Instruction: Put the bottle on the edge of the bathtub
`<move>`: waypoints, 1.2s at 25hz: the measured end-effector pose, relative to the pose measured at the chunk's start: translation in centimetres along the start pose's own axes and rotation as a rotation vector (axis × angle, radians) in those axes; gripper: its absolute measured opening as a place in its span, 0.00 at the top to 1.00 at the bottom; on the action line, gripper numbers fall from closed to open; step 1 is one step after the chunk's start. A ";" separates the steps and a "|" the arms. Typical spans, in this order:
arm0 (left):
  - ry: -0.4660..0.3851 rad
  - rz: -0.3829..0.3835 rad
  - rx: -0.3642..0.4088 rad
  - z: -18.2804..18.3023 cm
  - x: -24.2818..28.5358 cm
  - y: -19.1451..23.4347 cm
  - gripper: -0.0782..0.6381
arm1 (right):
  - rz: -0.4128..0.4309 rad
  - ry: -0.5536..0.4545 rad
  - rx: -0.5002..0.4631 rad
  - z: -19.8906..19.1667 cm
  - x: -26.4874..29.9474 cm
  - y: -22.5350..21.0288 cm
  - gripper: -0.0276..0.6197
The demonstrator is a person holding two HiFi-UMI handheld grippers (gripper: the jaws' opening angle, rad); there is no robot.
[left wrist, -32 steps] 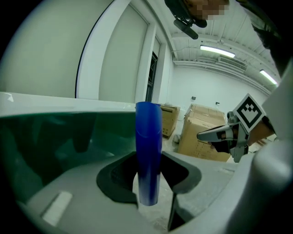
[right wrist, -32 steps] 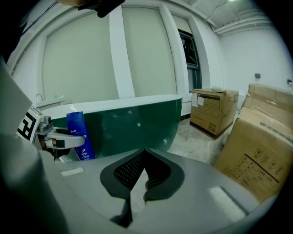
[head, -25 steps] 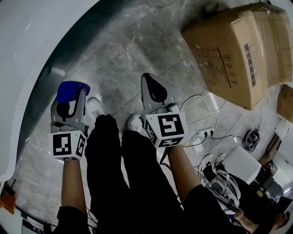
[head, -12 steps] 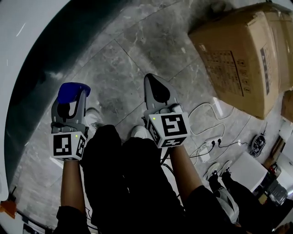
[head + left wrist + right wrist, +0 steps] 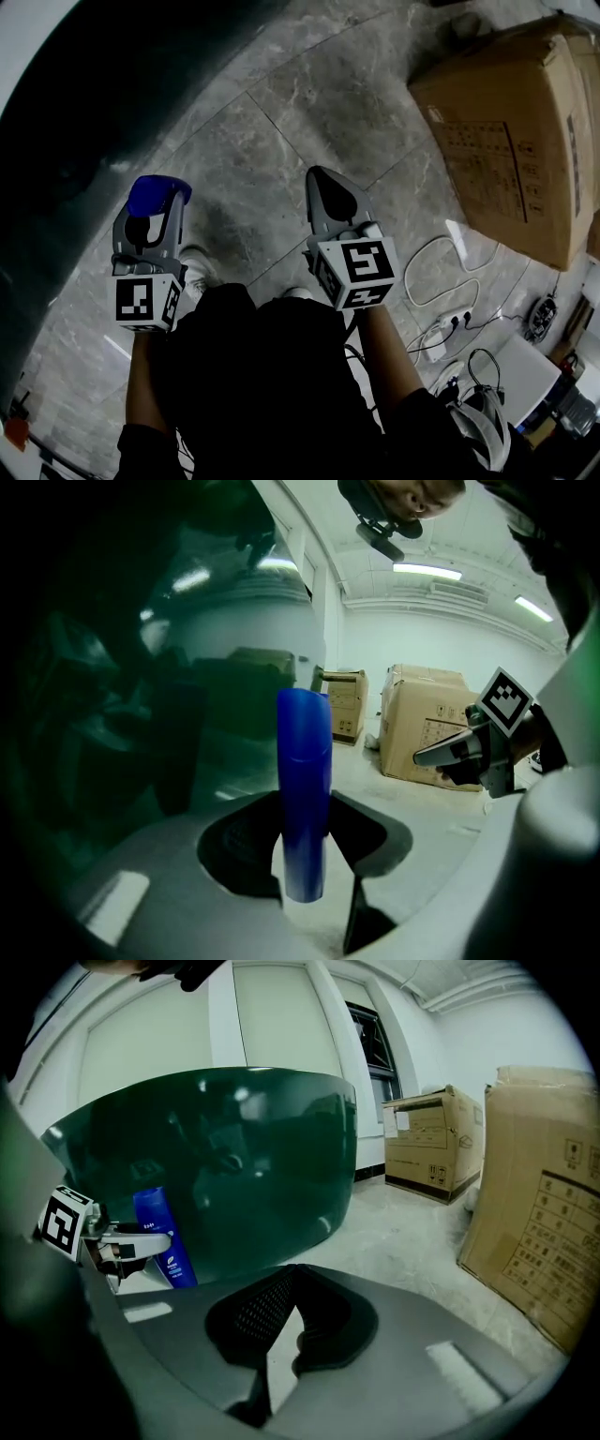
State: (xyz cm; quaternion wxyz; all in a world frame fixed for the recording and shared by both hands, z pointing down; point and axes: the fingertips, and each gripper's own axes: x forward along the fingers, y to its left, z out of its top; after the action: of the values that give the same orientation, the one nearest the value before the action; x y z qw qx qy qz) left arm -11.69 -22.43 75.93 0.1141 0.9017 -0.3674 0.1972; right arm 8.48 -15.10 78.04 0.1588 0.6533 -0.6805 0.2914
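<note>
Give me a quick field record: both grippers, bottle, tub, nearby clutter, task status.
left gripper: shut on bottle
right gripper: shut, empty
bottle: blue, upright in the jaws, above the floor
tub: dark green, ahead and to the person's left
clutter: box on the floor at right; power strip near the person's feet
status: bottle not yet on the tub's edge
</note>
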 end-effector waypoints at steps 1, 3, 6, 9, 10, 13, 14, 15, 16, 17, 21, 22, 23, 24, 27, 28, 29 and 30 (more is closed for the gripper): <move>-0.001 0.001 -0.001 -0.4 0.3 0.1 0.66 | 0.004 -0.003 -0.004 -0.3 0.4 -0.1 0.93; -0.004 0.001 -0.007 -1.1 1.0 0.3 0.66 | 0.013 -0.014 -0.010 -0.6 1.3 -0.2 0.93; -0.012 0.010 0.016 -2.7 1.8 1.0 0.66 | 0.022 -0.021 -0.014 -1.5 2.4 -0.3 0.93; -0.013 0.017 0.020 -4.1 2.8 1.2 0.66 | 0.031 -0.015 -0.021 -2.7 3.5 -0.9 0.93; -0.011 0.016 0.017 -4.6 3.0 1.2 0.66 | 0.033 -0.014 -0.020 -3.1 3.9 -1.3 0.93; -0.004 0.012 0.020 -6.1 3.9 1.3 0.66 | 0.035 -0.018 -0.016 -4.1 4.9 -2.0 0.93; -0.004 0.015 0.021 -6.5 4.2 1.4 0.66 | 0.036 -0.017 -0.016 -4.4 5.2 -2.1 0.93; -0.006 0.020 0.020 -6.8 4.4 1.5 0.66 | 0.038 -0.016 -0.017 -4.7 5.5 -2.2 0.93; -0.005 0.024 0.018 -7.1 4.6 1.6 0.66 | 0.040 -0.013 -0.018 -5.0 5.8 -2.2 0.93; -0.003 0.025 0.019 -7.4 4.9 1.6 0.66 | 0.042 -0.010 -0.019 -5.3 6.0 -2.3 0.93; 0.003 0.022 0.028 -8.5 6.1 1.5 0.66 | 0.058 0.000 -0.030 -6.4 7.4 -2.6 0.93; 0.001 0.023 0.029 -8.8 6.4 1.5 0.66 | 0.062 0.005 -0.036 -6.7 7.7 -2.6 0.93; -0.003 0.023 0.033 -9.1 6.6 1.5 0.66 | 0.067 0.009 -0.041 -7.0 8.0 -2.5 0.93; -0.008 0.022 0.037 -9.4 6.9 1.5 0.66 | 0.072 0.014 -0.047 -7.3 8.3 -2.5 0.93; -0.016 0.014 0.048 -10.1 7.8 1.5 0.66 | 0.080 0.023 -0.062 -8.1 9.1 -2.4 0.93; -0.019 0.011 0.050 -10.3 8.1 1.5 0.66 | 0.082 0.025 -0.063 -8.3 9.3 -2.4 0.93; -0.024 0.008 0.051 -10.4 8.3 1.5 0.66 | 0.084 0.026 -0.062 -8.5 9.4 -2.3 0.93; -0.028 0.006 0.052 -10.6 8.6 1.5 0.66 | 0.086 0.027 -0.062 -8.7 9.6 -2.3 0.93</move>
State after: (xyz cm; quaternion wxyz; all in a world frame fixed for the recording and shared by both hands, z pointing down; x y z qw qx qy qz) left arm -10.00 -25.05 89.27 0.0851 0.9059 -0.3664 0.1945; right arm 8.38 -17.40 91.01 0.1754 0.6141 -0.7146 0.2854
